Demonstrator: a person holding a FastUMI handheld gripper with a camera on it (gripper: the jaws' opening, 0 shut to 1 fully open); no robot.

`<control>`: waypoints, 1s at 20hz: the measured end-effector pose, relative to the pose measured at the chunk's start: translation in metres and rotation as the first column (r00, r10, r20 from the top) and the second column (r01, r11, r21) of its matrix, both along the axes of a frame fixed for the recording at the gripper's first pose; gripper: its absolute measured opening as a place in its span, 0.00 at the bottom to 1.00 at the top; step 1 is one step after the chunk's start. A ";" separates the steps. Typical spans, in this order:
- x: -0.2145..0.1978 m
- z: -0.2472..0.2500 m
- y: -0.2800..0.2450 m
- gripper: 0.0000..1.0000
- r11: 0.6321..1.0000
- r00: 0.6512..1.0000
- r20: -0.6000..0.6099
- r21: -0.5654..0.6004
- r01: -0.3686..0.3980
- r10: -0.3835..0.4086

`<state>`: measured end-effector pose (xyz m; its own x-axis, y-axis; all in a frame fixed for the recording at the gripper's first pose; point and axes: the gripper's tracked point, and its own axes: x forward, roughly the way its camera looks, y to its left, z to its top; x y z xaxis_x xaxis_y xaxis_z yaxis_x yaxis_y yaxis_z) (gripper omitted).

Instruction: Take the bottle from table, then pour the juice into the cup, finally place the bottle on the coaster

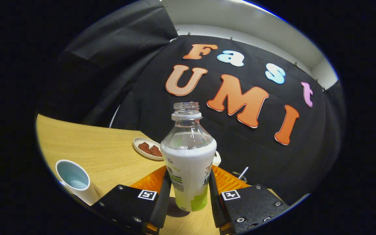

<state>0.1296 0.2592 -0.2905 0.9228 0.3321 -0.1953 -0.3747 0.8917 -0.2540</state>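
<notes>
A clear uncapped bottle (188, 163) with a white and green label stands upright between my fingers, and my gripper (188, 184) is shut on its lower body, one finger on each side. Its base is close over the wooden table (109, 153), with a small shadow beneath; I cannot tell whether it touches. The clear upper part looks empty. A white cup (74, 181) with a pale blue inside stands on the table off to the left of my left finger, its mouth open upward.
Beyond the bottle to the left lies a small white dish (147, 148) with reddish-brown pieces. A white object (217, 159) peeks out behind the bottle's right side. A thin metal stick (243, 172) rises beyond my right finger. The black cloth wall closes the back.
</notes>
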 end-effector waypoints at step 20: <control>0.042 -0.081 -0.008 0.60 0.952 0.928 -0.360 0.237 0.193 -0.099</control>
<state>0.1712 0.2510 -0.3712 0.8579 0.2815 -0.4299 -0.2563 0.9595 0.1169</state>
